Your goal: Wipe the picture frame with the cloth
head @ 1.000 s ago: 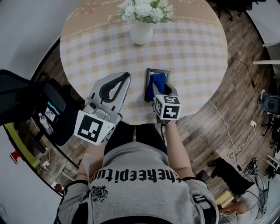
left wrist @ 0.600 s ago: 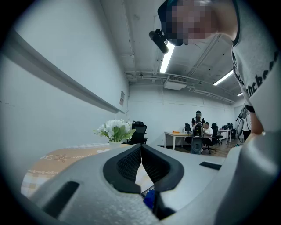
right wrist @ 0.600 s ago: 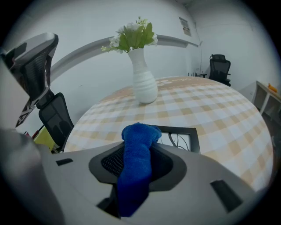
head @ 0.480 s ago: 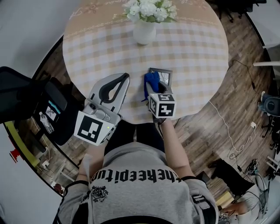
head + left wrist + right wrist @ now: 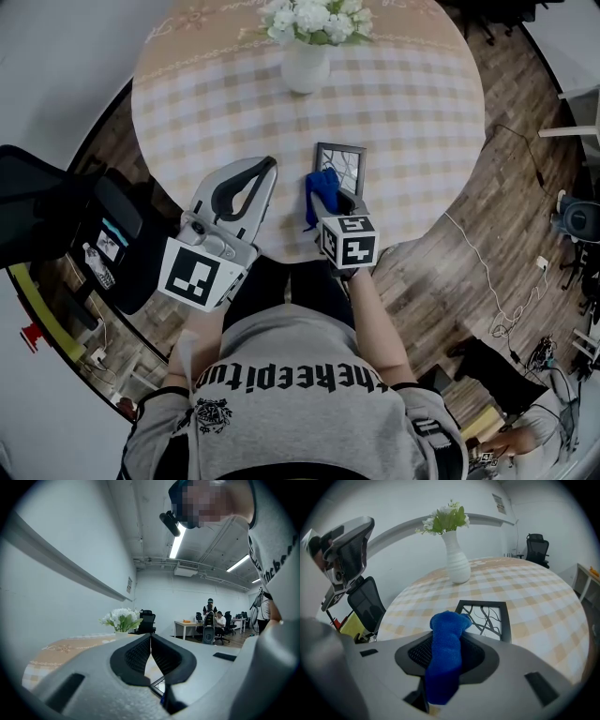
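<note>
1. At the far left, off the worktop, a black office chair (image 5: 42, 202) stands on the wood floor (image 5: 506, 216).
2. The left hand-held gripper (image 5: 266, 165) is over the near left edge of the round worktop (image 5: 412, 103), which is covered by a checked cloth in beige and white. In the left gripper view its jaws are closed tip to tip with nothing between them (image 5: 150, 638). It points across the worktop at a low angle, towards the flowers and the desks at the back of the room.
3. A white vase (image 5: 305, 66) of white flowers (image 5: 314, 19) stands upright at the far side of the worktop, well apart from both hand-held grippers.
4. The right hand-held gripper (image 5: 334, 201) is clamped on a blue cloth (image 5: 322, 186). In the right gripper view the cloth (image 5: 445, 653) is bunched lengthwise between the jaws, and its end sticks out past the tips.
5. The picture frame (image 5: 343, 159) lies flat on the worktop near its near edge, just beyond the right hand-held gripper. It has a dark border and a branch pattern inside. The free end of the cloth sits at the frame's near left corner (image 5: 465, 605); I cannot tell whether it presses on it.
6. To the right, a thin cable (image 5: 483, 258) trails over the floor.
</note>
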The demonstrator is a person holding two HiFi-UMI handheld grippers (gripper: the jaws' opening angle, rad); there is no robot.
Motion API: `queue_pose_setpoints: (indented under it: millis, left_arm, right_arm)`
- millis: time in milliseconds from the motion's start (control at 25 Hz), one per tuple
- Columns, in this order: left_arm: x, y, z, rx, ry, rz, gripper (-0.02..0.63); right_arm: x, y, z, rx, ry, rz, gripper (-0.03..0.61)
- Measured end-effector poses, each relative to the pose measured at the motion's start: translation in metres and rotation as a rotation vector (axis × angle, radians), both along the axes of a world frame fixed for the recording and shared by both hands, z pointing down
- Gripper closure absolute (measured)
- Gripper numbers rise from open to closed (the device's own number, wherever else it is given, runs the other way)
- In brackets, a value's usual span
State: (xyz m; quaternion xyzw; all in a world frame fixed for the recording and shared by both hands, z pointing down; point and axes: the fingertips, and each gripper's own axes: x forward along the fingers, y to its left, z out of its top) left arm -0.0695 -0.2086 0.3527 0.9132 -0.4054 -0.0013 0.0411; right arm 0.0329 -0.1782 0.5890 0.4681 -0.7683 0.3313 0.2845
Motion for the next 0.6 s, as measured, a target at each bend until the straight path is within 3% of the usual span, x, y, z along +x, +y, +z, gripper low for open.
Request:
queue_pose_setpoints:
  millis: [440, 600]
  left_arm:
    - [0.013, 0.002, -0.001, -0.023, -0.009, 0.024, 0.598]
    - [0.017, -0.001, -0.005, 0.018, -0.014, 0.038, 0.598]
  right_arm:
    - [0.027, 0.0, 0.002, 0.041, 0.061, 0.039, 0.439]
    - [0.041, 0.001, 0.001, 0.046, 0.062, 0.055, 0.439]
